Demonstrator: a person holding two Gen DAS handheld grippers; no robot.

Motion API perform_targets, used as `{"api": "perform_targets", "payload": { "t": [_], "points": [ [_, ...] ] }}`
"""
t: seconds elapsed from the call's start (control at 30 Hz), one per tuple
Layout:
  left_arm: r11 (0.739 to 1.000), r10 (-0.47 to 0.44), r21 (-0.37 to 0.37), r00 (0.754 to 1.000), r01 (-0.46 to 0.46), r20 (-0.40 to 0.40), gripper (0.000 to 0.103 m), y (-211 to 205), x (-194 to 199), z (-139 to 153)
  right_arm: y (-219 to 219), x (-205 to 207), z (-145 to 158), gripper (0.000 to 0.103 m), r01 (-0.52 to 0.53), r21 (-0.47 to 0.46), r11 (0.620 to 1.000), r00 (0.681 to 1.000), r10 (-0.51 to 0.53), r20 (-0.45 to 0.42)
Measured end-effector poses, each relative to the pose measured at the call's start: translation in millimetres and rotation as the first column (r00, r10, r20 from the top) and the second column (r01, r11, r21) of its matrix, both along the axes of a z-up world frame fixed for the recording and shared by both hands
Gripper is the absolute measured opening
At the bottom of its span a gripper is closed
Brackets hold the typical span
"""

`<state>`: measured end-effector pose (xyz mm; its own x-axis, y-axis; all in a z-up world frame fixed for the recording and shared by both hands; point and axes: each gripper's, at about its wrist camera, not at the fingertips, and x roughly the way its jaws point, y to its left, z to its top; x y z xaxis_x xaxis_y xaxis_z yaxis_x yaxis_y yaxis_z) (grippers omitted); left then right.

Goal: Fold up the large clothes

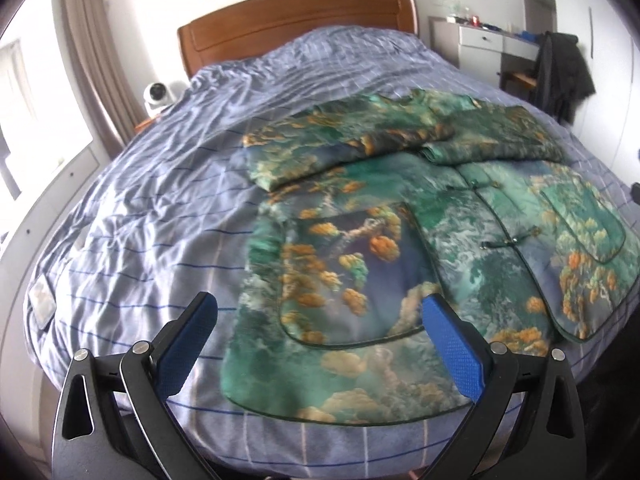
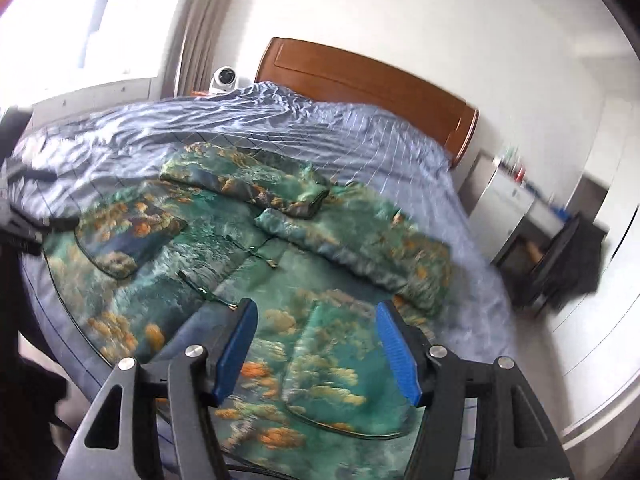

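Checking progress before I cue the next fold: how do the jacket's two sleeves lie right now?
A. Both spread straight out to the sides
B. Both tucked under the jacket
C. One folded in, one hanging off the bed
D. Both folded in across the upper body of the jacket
D: both sleeves lie crossed over the upper part of the jacket, which is spread on the bed; both grippers hover open, and.

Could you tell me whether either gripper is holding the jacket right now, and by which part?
Nothing is held: left gripper and right gripper are both open above the jacket.
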<state>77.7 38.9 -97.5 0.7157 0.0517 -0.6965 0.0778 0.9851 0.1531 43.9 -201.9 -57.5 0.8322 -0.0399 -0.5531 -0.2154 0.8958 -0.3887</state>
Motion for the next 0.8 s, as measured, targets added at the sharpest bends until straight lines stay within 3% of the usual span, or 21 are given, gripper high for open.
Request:
{"api": "perform_targets", "payload": {
  "t": [0.1,0.2,0.43,0.7,0.8],
  "points": [
    [1.000,0.021,-0.002,1.000,-0.021,0.002,0.102,6,-1,-1,0,-6,3,0.063,0.008,-0.088,0.996,1.000,-0.006,0.027],
    [0.999,0.044,-0.007,0.999,-0.044,-0.007,0.102,12,-1,-3,-11,-7,6,0.063,0.047,-0.097,0.994,0.999,-0.044,0.030],
    [0.995,0.090,-0.046,0.994,-0.094,-0.069,0.102,30,4,-14,-55,-9,8,0.063,0.162,0.054,0.985,0.987,-0.161,-0.014],
    [0.983,0.153,-0.083,0.981,-0.164,-0.122,0.102,54,7,-25,-102,-7,-3,0.063,0.311,0.177,0.934,0.950,-0.298,-0.095],
    [0.977,0.172,-0.098,0.974,-0.187,-0.145,0.102,64,10,-30,-117,-8,-7,0.063,0.362,0.183,0.914,0.931,-0.346,-0.116]
  ]
}}
